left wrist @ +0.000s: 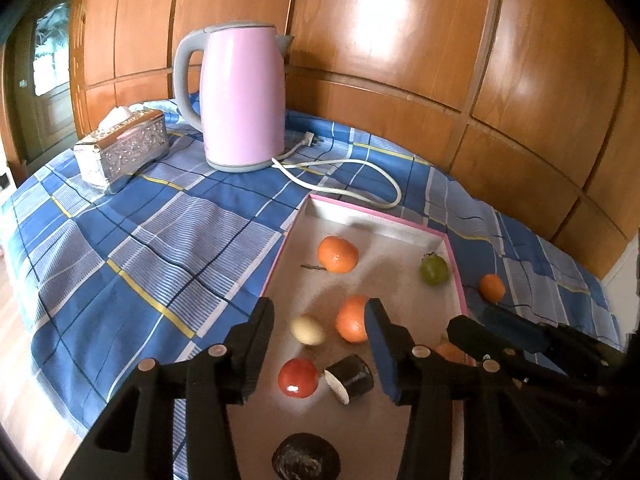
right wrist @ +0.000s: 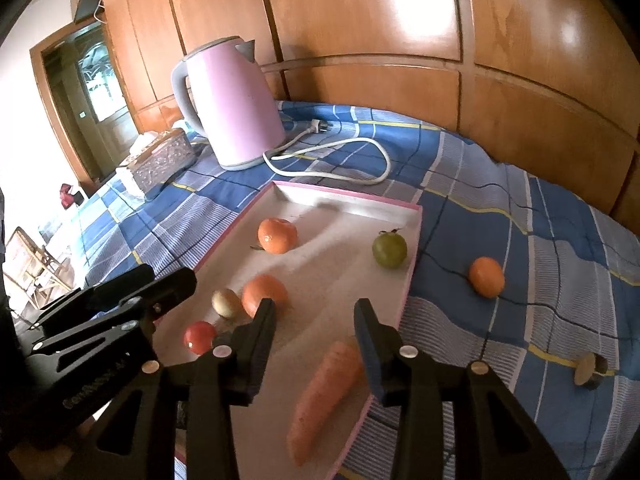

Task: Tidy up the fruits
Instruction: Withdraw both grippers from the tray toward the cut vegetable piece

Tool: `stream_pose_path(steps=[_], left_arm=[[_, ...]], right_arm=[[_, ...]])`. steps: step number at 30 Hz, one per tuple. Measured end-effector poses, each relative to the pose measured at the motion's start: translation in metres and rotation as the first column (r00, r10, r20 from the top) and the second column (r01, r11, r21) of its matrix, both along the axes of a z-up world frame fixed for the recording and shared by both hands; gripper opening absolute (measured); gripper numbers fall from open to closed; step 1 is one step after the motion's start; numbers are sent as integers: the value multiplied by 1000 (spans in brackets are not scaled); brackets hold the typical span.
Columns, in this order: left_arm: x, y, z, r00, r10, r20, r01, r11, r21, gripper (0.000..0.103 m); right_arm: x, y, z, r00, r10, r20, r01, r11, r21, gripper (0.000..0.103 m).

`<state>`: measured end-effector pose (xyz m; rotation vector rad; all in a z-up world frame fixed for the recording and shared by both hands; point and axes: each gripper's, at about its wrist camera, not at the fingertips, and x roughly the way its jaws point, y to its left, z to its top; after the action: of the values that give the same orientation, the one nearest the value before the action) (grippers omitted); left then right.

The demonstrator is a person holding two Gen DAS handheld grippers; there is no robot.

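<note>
Hovering over the near end of a shallow pink-edged tray (left wrist: 454,258), the left gripper (left wrist: 320,320) has its fingers spread apart with nothing between them. Below it in the tray lie a red tomato (left wrist: 298,377), a short dark cylinder with a pale cut end (left wrist: 351,377), a small pale yellowish fruit (left wrist: 307,330) and an orange tangerine (left wrist: 352,319) partly hidden behind the right finger. A dark round object (left wrist: 306,458) sits at the very near edge. Farther in, another tangerine (left wrist: 337,254) rests near the tray's middle, and a green fruit with a dry stem (left wrist: 433,269) lies in the far right corner.

The right gripper (right wrist: 314,308) is also released, jaws wide, poised above the tray's near right part, where a carrot (right wrist: 322,396) lies lengthwise with its tip just left of the right finger.

Outside the tray, on the blue checked cloth (right wrist: 520,240), a third tangerine (right wrist: 486,277) sits to the right, well apart from the rim, and a small dark piece with a pale round face (right wrist: 588,370) lies nearer, farther right.

At the far side stand a pink electric kettle (left wrist: 242,96) with its white cord (left wrist: 360,168) looping toward the tray, and a silver embossed tissue box (left wrist: 122,148) to the left, against wooden panelling (left wrist: 400,40).
</note>
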<state>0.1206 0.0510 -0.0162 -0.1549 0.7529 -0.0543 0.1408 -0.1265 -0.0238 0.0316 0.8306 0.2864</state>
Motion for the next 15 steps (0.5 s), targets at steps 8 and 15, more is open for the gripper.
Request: stream_pose_path(steps=[8,15], left_arm=[[-10,-11,1,1000,-24,1,24,1000,6,52],[-19,-30,2,998,-65,3,65,998,8,53]], right_arm=[[-10,-17,-2,999,-47,-6,47,999,2,41],[-26,-39,-3,995,-104,-5,104,995,1,41]])
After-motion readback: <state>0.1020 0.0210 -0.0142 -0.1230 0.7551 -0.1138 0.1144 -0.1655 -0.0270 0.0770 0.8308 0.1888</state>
